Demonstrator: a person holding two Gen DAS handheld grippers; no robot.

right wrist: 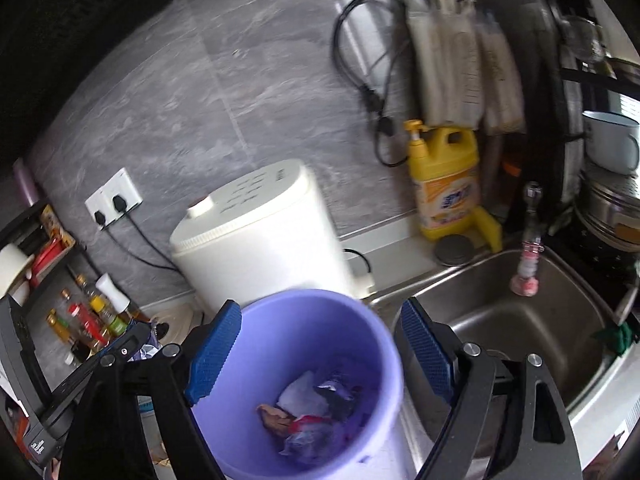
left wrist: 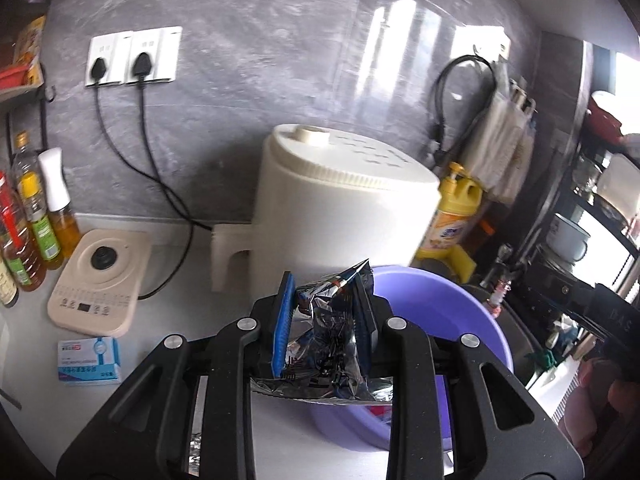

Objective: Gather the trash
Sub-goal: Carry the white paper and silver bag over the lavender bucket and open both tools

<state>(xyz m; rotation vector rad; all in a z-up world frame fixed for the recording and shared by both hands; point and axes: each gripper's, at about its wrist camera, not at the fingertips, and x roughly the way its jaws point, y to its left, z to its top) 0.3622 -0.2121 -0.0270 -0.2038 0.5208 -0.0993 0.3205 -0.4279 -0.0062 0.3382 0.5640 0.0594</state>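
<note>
My left gripper (left wrist: pixel 326 312) is shut on a crumpled silver foil snack wrapper (left wrist: pixel 324 332) and holds it just over the near rim of the purple bin (left wrist: pixel 440 312). In the right wrist view my right gripper (right wrist: pixel 320 344) is open and empty, its blue pads on either side of the purple bin (right wrist: pixel 360 320) and above it. The bin holds several pieces of trash (right wrist: pixel 312 416): white paper and coloured wrappers. The left gripper (right wrist: pixel 132 344) shows at the left edge of the right wrist view.
A white appliance (left wrist: pixel 344 208) stands behind the bin. A kettle base (left wrist: pixel 100 280), oil bottles (left wrist: pixel 32 232) and a small blue-white box (left wrist: pixel 90 360) sit at the left. A yellow detergent bottle (right wrist: pixel 444 184) and the steel sink (right wrist: pixel 520 320) lie to the right.
</note>
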